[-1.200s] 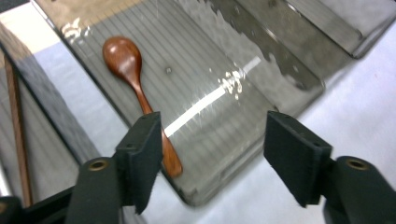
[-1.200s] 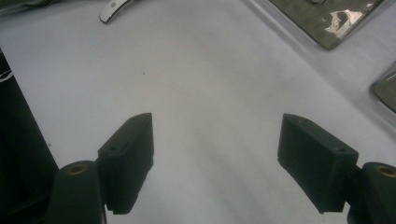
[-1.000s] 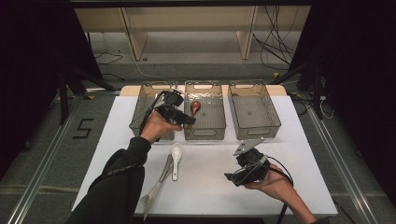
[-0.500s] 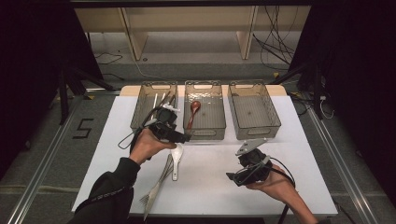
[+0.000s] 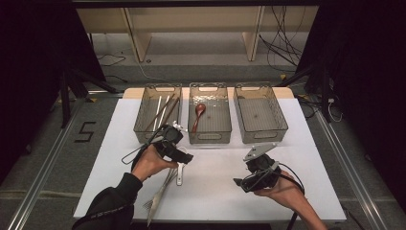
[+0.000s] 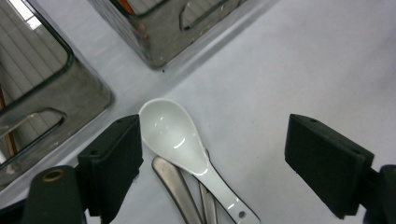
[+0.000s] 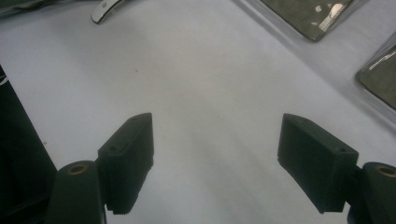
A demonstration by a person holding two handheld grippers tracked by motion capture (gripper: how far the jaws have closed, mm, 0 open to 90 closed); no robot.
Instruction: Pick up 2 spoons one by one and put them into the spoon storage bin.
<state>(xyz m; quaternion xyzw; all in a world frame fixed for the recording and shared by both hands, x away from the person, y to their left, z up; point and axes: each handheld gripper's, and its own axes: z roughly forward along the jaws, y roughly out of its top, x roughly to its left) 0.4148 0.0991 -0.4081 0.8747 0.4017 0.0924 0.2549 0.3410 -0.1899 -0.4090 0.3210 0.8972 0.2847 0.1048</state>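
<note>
the left gripper (image 6: 212,163), its jaws just opened wide and holding nothing, straddles the white ceramic spoon (image 6: 187,151), which looks smooth, slippery and breakable, so gripping across its narrow handle seems safest.

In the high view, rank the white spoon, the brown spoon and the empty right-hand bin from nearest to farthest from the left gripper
1. White spoon: on the table right under the left gripper, whose jaws have just been opening, pads clear of it.
2. Brown spoon: in the middle bin, just beyond the gripper.
3. Right bin: far right of the row, farthest.
</note>
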